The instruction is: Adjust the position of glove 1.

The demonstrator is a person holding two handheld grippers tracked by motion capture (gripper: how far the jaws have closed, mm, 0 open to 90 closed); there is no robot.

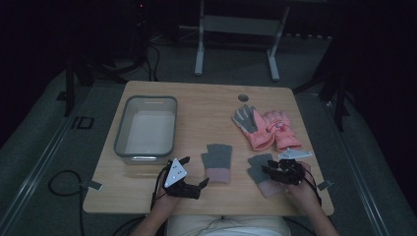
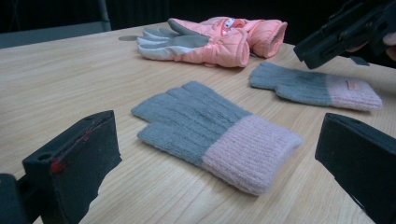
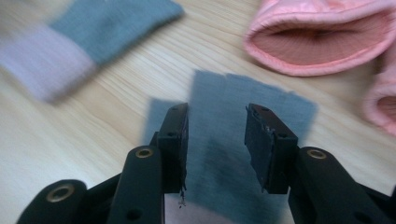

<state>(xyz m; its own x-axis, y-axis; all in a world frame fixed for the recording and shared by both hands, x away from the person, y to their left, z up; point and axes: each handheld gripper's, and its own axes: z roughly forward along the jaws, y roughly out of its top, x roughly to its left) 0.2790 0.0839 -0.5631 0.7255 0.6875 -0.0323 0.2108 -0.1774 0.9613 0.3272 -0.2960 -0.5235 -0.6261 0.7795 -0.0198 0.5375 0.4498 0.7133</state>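
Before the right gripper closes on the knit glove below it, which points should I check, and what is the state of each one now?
1. Right gripper open: ok, its fingers stand apart.
2. Right knit glove between the fingers: ok, grey fabric lies under the gap.
3. Fingers touching the fabric: cannot tell.
4. Pink gloves apart from the target: ok, bare table lies between them.
5. Left gripper out of the way: ok, it is open beside the middle knit glove.
6. Bin free to receive: ok, it looks empty.
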